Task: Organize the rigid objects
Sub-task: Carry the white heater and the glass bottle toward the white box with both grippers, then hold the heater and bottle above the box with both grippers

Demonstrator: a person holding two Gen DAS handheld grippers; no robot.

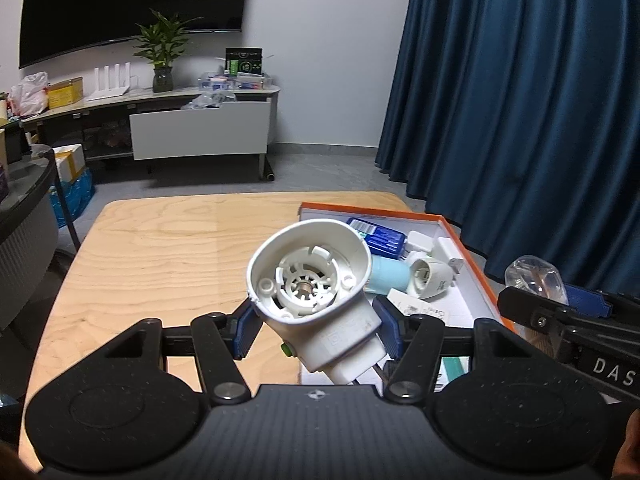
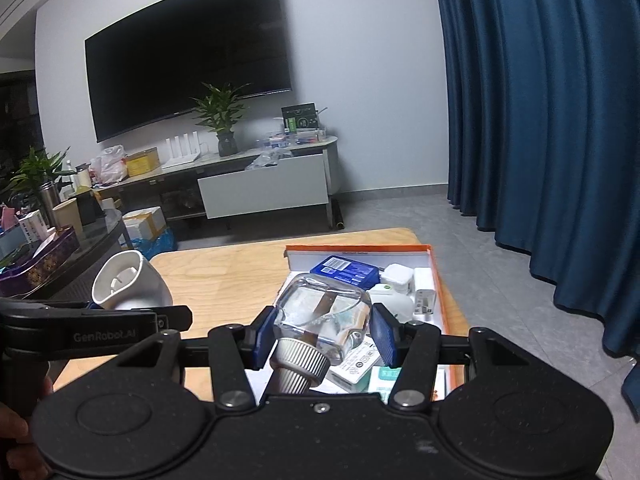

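At lower centre of each wrist view, our left gripper (image 1: 314, 330) clamps a light, stiff white plastic device (image 1: 316, 300) by its narrow body, while our right gripper (image 2: 322, 338) clamps a slippery, breakable clear bottle (image 2: 324, 314) near its ribbed cap, above the orange-rimmed box (image 2: 436, 280).

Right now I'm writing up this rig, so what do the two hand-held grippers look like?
Both the left hand-held gripper and the right hand-held gripper are matte black, with blue ribbed pads, silver pivot bolts and white lettering along the side.
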